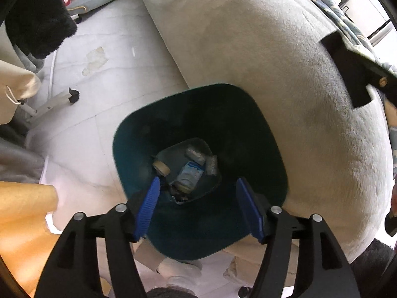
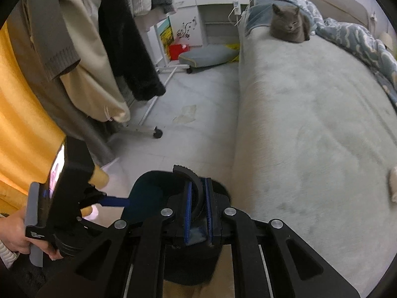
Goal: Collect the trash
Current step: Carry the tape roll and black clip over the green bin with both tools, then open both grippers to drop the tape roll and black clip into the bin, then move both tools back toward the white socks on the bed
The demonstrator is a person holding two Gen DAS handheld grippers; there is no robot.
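A dark teal trash bin (image 1: pixel 248 134) stands on the floor against the bed. At its bottom lie a blue-labelled bottle (image 1: pixel 189 175), a tape roll (image 1: pixel 161 168) and crumpled grey wads (image 1: pixel 196 155). My left gripper (image 1: pixel 198 193) hovers open and empty right above the bin's mouth. In the right wrist view, my right gripper (image 2: pixel 198 193) is shut on a black curved ribbed piece (image 2: pixel 194 186) that sticks up between the pads, above the bin (image 2: pixel 148 193). The left gripper (image 2: pixel 116 201) shows at the left there, held by a hand.
A grey bed (image 2: pixel 310 114) fills the right side, with a grey cat (image 2: pixel 290 23) and a blue blanket (image 2: pixel 359 42) on it. A clothes rack (image 2: pixel 148 114) with hanging coats stands left. A white desk (image 2: pixel 211 7) and a cushion (image 2: pixel 208 55) are far back.
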